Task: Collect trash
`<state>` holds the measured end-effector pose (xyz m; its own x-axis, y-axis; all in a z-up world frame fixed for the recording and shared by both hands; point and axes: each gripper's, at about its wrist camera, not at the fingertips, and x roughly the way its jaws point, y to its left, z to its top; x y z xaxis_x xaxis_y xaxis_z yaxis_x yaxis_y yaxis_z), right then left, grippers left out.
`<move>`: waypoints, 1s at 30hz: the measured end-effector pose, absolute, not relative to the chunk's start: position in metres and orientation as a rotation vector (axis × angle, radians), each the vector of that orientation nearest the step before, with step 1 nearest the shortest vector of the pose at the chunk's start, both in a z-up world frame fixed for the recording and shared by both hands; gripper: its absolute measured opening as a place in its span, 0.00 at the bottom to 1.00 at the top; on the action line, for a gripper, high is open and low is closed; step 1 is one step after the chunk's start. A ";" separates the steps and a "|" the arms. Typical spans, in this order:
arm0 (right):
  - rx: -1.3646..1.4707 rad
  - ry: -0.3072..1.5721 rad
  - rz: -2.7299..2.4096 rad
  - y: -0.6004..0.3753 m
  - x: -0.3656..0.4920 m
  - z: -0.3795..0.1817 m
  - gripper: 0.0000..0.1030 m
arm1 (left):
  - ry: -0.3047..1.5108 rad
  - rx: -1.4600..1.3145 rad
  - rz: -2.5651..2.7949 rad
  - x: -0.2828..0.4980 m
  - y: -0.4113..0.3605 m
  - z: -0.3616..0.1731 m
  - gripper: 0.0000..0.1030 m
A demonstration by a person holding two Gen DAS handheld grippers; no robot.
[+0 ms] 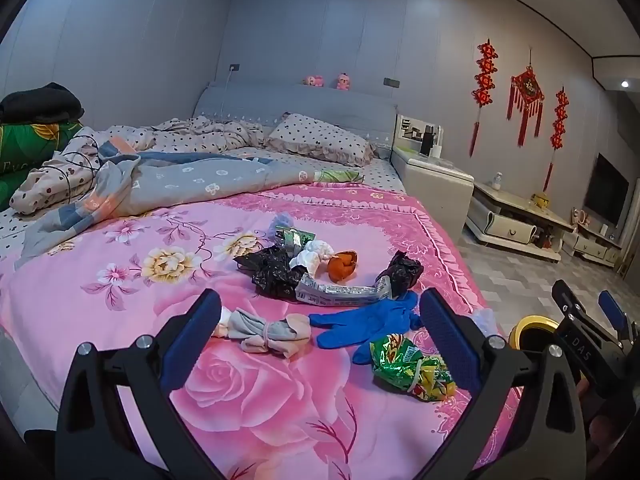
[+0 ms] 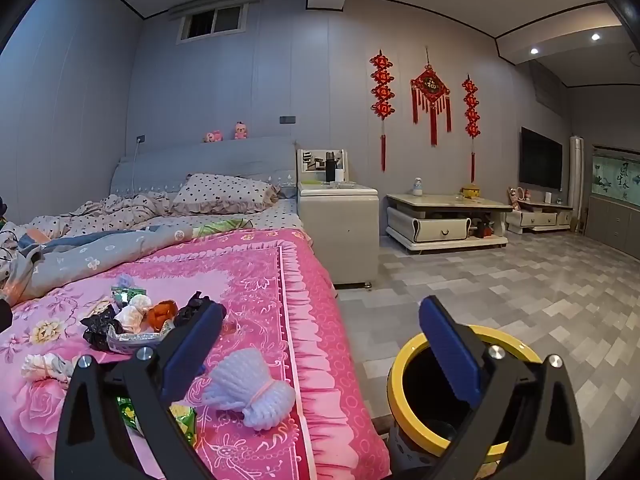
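Observation:
Trash lies on the pink floral bedspread (image 1: 100, 312): a blue glove (image 1: 368, 320), a green snack wrapper (image 1: 408, 364), a tied grey-pink cloth bundle (image 1: 268, 332), black bags (image 1: 272, 272), an orange peel (image 1: 342, 266), white tissue (image 1: 314, 256) and a long printed wrapper (image 1: 340, 292). My left gripper (image 1: 318, 308) hovers open over the glove and bundle, holding nothing. My right gripper (image 2: 320, 312) is open and empty, between the bed edge and a yellow-rimmed bin (image 2: 394, 376). A pale foam net (image 2: 252, 392) lies near the bed's edge.
A rumpled grey quilt (image 1: 180, 176) and pillows cover the far half of the bed. A white nightstand (image 2: 340, 224), a low cabinet (image 2: 444, 216) and a TV (image 2: 540, 164) line the right wall. Tiled floor (image 2: 520, 280) stretches beyond the bin.

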<state>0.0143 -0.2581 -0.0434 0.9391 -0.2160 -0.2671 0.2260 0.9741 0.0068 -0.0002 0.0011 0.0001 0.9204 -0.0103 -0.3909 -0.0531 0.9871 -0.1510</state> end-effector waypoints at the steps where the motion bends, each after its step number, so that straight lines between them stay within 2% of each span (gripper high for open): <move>1: 0.035 0.273 -0.227 -0.258 0.015 -0.043 0.92 | 0.402 -0.159 0.023 0.000 0.001 0.000 0.93; 30: 0.043 0.285 -0.221 -0.257 0.015 -0.046 0.92 | 0.422 -0.181 0.023 0.005 -0.002 -0.012 0.93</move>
